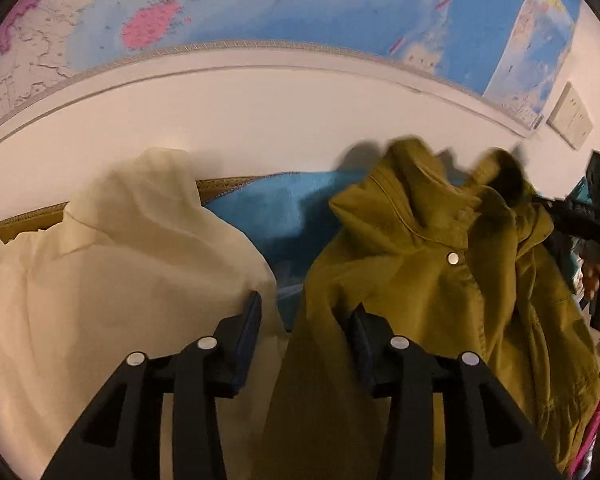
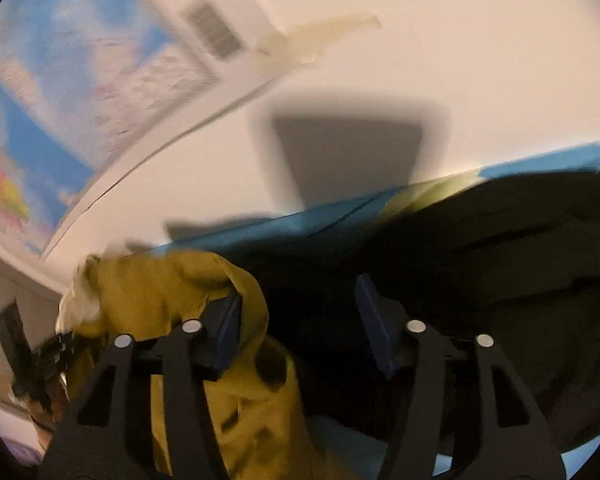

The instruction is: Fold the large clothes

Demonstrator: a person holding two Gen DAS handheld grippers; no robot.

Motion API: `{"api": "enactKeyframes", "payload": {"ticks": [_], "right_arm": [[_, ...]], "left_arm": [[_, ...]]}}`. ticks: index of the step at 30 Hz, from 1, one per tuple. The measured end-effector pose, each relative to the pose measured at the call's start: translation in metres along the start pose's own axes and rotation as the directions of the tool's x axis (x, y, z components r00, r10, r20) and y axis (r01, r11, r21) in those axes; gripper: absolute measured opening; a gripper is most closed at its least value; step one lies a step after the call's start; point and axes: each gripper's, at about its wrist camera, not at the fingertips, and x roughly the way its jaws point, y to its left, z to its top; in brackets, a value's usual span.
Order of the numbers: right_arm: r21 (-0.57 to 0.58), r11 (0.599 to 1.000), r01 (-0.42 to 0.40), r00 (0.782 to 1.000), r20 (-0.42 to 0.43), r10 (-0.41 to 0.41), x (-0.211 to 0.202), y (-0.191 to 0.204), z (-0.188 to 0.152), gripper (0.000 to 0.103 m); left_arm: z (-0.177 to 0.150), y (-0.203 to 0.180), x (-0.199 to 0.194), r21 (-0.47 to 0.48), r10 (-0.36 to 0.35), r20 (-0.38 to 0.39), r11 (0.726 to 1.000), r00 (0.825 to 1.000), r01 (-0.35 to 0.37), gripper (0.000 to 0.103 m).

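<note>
An olive-yellow hooded jacket (image 1: 420, 280) with a metal snap stands bunched up on the right of the left wrist view. A cream garment (image 1: 120, 272) is heaped to its left. My left gripper (image 1: 304, 332) is open, and the jacket's left edge hangs between its fingers without being pressed. In the blurred right wrist view, the olive jacket (image 2: 160, 292) drapes over the tip of the left finger (image 2: 228, 332). My right gripper (image 2: 300, 320) is open over a black garment (image 2: 500, 260) that fills the right side.
A blue blanket (image 1: 284, 212) lies under the clothes against a white wall. A large map (image 1: 300, 0) and a switch plate (image 1: 572, 120) hang on the wall. A brown cardboard edge (image 1: 28, 220) shows behind the cream garment. A hand (image 1: 596, 276) is at the right edge.
</note>
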Motion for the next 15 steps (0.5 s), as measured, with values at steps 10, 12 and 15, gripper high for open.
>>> {"api": "enactKeyframes", "payload": {"ticks": [10,12,15], "right_arm": [[-0.48,0.856,-0.192,0.981,-0.131,0.147,-0.15,0.085,-0.185,0.082],[-0.511,0.839,-0.189,0.979,-0.169,0.118,-0.151,0.091,-0.221,0.084],[-0.554,0.825,-0.108,0.983,-0.181,0.007,-0.136,0.099,-0.263,0.069]], "left_arm": [[-0.094,-0.041,-0.092,0.148,-0.083,0.113,0.987,0.99,0.066,0.076],[-0.119,-0.055,-0.098,0.189,-0.123,0.087,0.976,0.989,0.105,0.08],[-0.152,-0.077,-0.085,0.232,-0.128,0.018,0.965,0.992,0.121,0.084]]}}
